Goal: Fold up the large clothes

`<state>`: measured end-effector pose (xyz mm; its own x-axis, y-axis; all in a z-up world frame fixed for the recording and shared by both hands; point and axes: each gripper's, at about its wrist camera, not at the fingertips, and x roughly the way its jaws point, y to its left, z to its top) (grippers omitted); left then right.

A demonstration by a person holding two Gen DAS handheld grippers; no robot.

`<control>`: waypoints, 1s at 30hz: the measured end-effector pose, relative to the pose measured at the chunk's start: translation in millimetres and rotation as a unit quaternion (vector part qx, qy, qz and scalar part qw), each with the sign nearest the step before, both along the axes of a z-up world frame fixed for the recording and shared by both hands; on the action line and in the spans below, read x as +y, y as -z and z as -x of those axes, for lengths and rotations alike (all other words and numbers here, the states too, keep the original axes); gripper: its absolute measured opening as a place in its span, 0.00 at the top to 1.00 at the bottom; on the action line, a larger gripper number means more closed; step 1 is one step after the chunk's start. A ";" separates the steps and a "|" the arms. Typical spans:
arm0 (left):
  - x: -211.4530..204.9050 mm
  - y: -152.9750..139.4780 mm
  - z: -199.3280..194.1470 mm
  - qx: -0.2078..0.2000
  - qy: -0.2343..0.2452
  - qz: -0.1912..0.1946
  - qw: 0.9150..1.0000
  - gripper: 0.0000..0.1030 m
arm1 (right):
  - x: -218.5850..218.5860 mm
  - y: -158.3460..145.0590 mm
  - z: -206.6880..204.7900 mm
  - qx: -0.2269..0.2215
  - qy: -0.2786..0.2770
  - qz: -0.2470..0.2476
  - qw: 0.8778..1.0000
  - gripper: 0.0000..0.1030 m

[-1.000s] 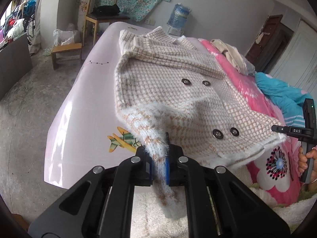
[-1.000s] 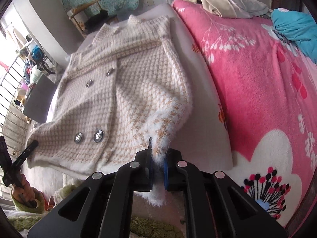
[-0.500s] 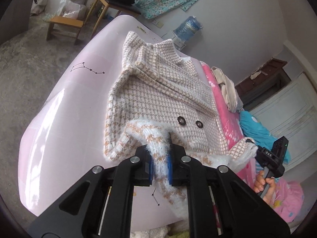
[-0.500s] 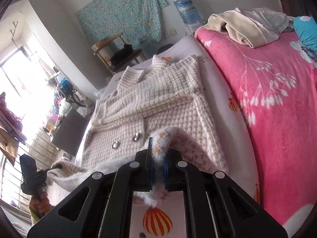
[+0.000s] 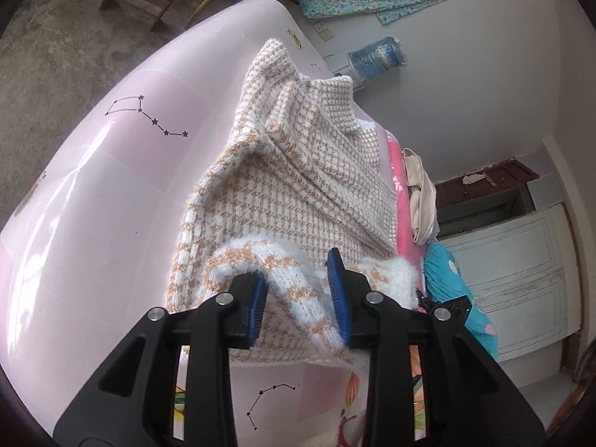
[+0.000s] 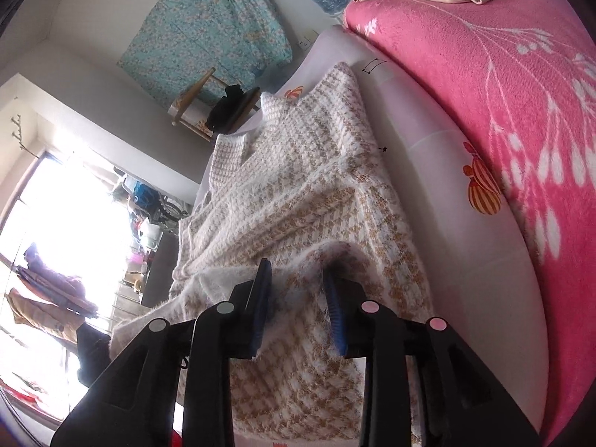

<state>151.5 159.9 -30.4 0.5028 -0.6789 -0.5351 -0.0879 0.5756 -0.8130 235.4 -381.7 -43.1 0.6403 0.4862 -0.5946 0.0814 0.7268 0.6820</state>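
Now | coat [image 5: 298, 186] lies along the bed's [image 5: 93, 223] pale edge, hem doubled up over its body | left gripper [image 5: 300, 298] and right gripper [image 6: 298, 301] opening, hem loose between jaws, apparently to drop the fold.

Between the blue-padded black fingers of the left gripper [image 5: 300, 294] lies a coat [image 5: 298, 171] of beige-and-white houndstooth with fluffy white trim. Beneath it spreads a pale pink sheet [image 5: 111, 186] printed with black constellation lines. To the right of the right gripper [image 6: 298, 298], also black with blue pads, a pink blanket [image 6: 503, 93] bears white sprigs. Ahead hangs a turquoise floral cloth [image 6: 208, 26].
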 end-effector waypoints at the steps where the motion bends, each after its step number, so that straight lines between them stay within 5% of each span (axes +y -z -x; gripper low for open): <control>1: 1.8 1.7 -0.6 0.003 -0.001 0.014 1.000 0.55 | -3.4 -1.1 4.3 0.000 0.005 0.009 1.000 0.60; 2: 3.1 2.5 -1.1 0.007 -0.004 0.025 1.000 0.52 | -6.2 -3.5 9.2 -0.001 0.018 0.027 0.999 0.45; 3: 3.3 1.9 -2.2 0.009 -0.006 0.028 1.000 0.49 | -10.1 -7.0 14.1 -0.004 0.032 0.047 0.998 0.40; 11: -10.5 -31.7 14.6 -0.030 -0.003 -0.057 0.998 0.46 | -16.0 -30.4 58.4 -0.036 0.042 0.100 0.993 0.40; 17: -2.1 -56.5 33.2 -0.073 -0.039 -0.149 0.985 0.34 | 7.1 -18.4 87.4 -0.017 0.006 0.157 0.987 0.36; 21: 14.6 -60.5 41.9 -0.068 -0.053 -0.155 0.984 0.34 | 13.4 -12.4 93.4 -0.002 -0.003 0.168 0.986 0.33; 25: -1.7 -42.1 59.7 -0.052 -0.004 -0.161 0.986 0.34 | 10.4 -12.2 106.6 0.006 0.004 0.148 0.989 0.33; 30: -27.4 14.2 76.9 0.007 0.035 -0.087 0.996 0.34 | -2.9 3.4 119.1 0.038 0.028 0.072 0.996 0.33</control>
<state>74.6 132.5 -44.6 0.4490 -0.6088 -0.6541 -0.0523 0.7128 -0.6994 116.3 -384.6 -46.5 0.6152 0.3565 -0.7032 0.1721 0.8097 0.5610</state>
